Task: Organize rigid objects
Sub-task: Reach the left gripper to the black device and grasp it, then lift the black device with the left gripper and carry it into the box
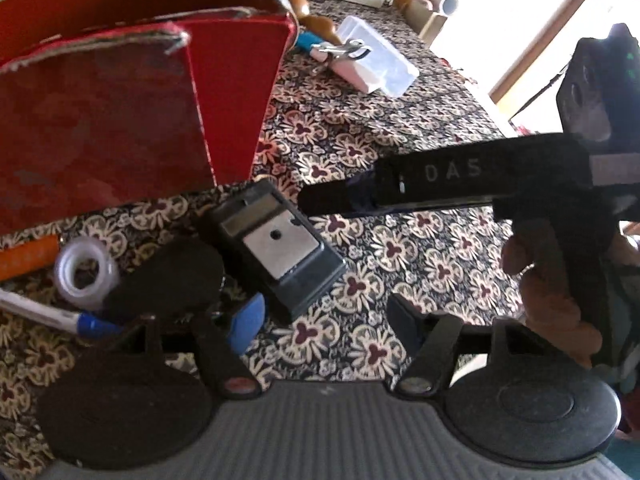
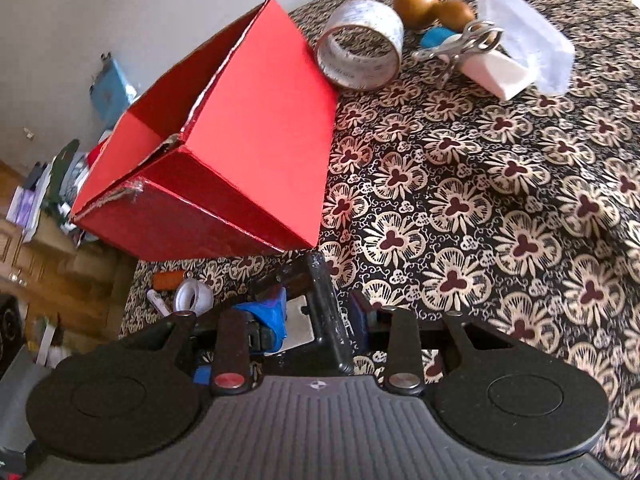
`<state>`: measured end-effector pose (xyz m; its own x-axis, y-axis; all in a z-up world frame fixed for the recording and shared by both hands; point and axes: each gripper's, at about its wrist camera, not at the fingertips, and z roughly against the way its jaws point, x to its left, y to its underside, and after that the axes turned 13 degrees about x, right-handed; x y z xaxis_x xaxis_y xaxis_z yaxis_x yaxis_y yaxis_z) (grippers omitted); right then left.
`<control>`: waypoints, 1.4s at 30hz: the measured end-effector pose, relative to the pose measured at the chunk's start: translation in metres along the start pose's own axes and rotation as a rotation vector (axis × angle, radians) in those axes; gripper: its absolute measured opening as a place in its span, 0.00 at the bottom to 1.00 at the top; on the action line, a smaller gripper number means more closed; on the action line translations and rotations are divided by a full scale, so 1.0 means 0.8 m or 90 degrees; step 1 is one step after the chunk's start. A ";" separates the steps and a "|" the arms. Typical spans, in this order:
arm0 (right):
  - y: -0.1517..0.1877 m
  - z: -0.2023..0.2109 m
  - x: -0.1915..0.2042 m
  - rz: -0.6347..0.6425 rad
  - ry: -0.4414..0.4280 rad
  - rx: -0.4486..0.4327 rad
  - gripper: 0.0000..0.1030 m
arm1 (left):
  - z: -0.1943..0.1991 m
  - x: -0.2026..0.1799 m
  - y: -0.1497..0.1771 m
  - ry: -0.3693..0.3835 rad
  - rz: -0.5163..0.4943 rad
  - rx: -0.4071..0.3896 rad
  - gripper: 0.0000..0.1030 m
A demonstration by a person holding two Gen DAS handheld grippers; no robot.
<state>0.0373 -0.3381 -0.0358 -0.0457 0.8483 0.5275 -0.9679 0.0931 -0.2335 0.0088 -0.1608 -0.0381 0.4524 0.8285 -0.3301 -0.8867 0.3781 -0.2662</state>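
Cardboard walls of the red box (image 2: 224,148) rise at the left of the floral tablecloth (image 2: 500,208), the torn near rim just behind the black sharpener (image 1: 276,240), which lies flat on the cloth. The right gripper (image 2: 320,320) has its blue-padded fingers spread either side of that sharpener, not clamped. The left gripper (image 1: 324,316) is likewise spread, holding nothing, its near finger beside a small tape ring (image 1: 86,272) and a pen (image 1: 48,314). Bare cloth stretches to the right of the box, up to the big tape roll (image 2: 360,44), wooden eggs (image 2: 416,0) and clear case (image 1: 380,56) at the far edge.
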 end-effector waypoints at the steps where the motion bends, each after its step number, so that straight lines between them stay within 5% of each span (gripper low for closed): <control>1: -0.004 -0.002 -0.004 0.002 -0.005 0.008 0.16 | -0.003 -0.001 -0.003 -0.007 0.003 0.002 0.67; 15: -0.028 -0.034 -0.021 0.027 -0.072 0.082 0.15 | -0.036 -0.003 -0.038 -0.094 0.038 0.003 0.90; 23: -0.025 -0.032 -0.047 -0.028 -0.133 0.088 0.17 | -0.038 -0.011 -0.044 -0.161 0.033 -0.006 0.67; 34: -0.007 0.005 -0.070 -0.029 -0.122 0.055 0.17 | -0.031 -0.048 -0.051 -0.146 0.004 -0.011 0.64; 42: -0.010 0.057 -0.071 -0.020 -0.124 -0.024 0.17 | 0.004 -0.087 -0.071 -0.135 -0.029 -0.071 0.62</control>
<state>0.0362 -0.4109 -0.0265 -0.0656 0.7282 0.6822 -0.9600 0.1404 -0.2421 0.0277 -0.2386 0.0031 0.4512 0.8842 -0.1208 -0.8443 0.3791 -0.3787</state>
